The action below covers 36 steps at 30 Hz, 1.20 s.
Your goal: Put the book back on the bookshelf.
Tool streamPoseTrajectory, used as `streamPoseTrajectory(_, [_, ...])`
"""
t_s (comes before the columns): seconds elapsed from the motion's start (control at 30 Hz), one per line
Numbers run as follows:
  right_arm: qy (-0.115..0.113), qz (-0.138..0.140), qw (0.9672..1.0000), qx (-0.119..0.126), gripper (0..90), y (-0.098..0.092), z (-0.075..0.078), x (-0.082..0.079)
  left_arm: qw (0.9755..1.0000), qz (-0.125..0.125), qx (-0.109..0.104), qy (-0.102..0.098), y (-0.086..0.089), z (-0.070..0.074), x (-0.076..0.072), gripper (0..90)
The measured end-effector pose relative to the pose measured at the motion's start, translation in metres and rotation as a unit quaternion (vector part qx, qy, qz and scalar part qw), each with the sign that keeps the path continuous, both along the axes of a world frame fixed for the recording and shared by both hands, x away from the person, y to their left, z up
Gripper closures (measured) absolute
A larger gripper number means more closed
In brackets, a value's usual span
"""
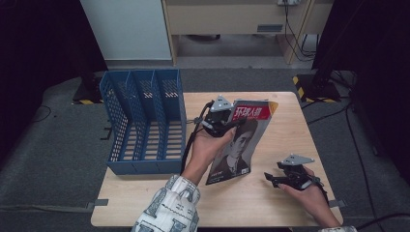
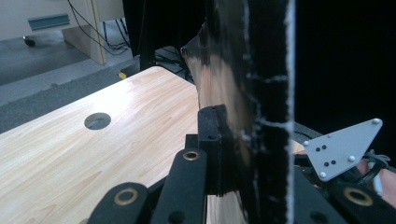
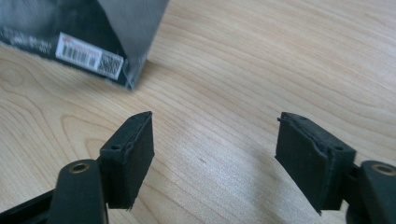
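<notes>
A magazine point(image 1: 241, 145) with a red title and a black-and-white portrait on its cover stands tilted above the wooden table point(image 1: 270, 203), lower edge near the tabletop. My left gripper point(image 1: 228, 125) is shut on its upper left edge. In the left gripper view the pad point(image 2: 212, 140) presses the dark cover point(image 2: 261, 93). My right gripper point(image 1: 270, 179) rests low on the table to the right of the magazine, open, with nothing between its pads point(image 3: 130, 154). The magazine's barcode corner point(image 3: 93, 42) lies beyond its jaws.
A blue three-slot file rack point(image 1: 145, 121) stands on the table's left part, slots open toward the top. A round cable hole point(image 2: 97, 121) sits in the tabletop. Dark curtains flank the table; a cabinet and cables stand behind.
</notes>
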State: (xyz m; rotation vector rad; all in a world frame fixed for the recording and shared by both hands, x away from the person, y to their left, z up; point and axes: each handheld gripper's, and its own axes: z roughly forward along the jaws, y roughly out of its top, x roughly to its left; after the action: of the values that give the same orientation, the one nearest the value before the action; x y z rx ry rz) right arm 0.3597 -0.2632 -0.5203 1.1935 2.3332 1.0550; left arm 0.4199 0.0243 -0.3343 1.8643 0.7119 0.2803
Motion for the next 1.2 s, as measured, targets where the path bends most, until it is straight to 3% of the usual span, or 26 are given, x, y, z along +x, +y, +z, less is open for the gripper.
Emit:
streamPoseTrajectory(0.23, [0.003, -0.007, 0.9999, -0.011, 25.8, -0.001, -0.003, 0.001, 1.0, 0.002, 0.002, -0.005, 0.004, 0.008, 0.0, 86.4])
streamPoseTrajectory(0.47, [0.0, -0.014, 0.9998, -0.013, 25.8, -0.003, -0.003, 0.002, 0.9998, 0.006, -0.012, -0.012, 0.011, 0.015, 0.001, 86.5])
streamPoseTrajectory(0.8, [-0.003, -0.019, 0.9997, -0.017, 25.6, -0.005, -0.003, 0.003, 0.9982, 0.027, -0.053, -0.01, 0.026, 0.016, 0.0, 86.5])
streamPoseTrajectory(1.2, [0.002, -0.019, 0.9996, -0.022, 23.8, -0.004, -0.006, 0.003, 0.9955, 0.038, -0.085, -0.015, 0.039, 0.015, -0.003, 86.5])
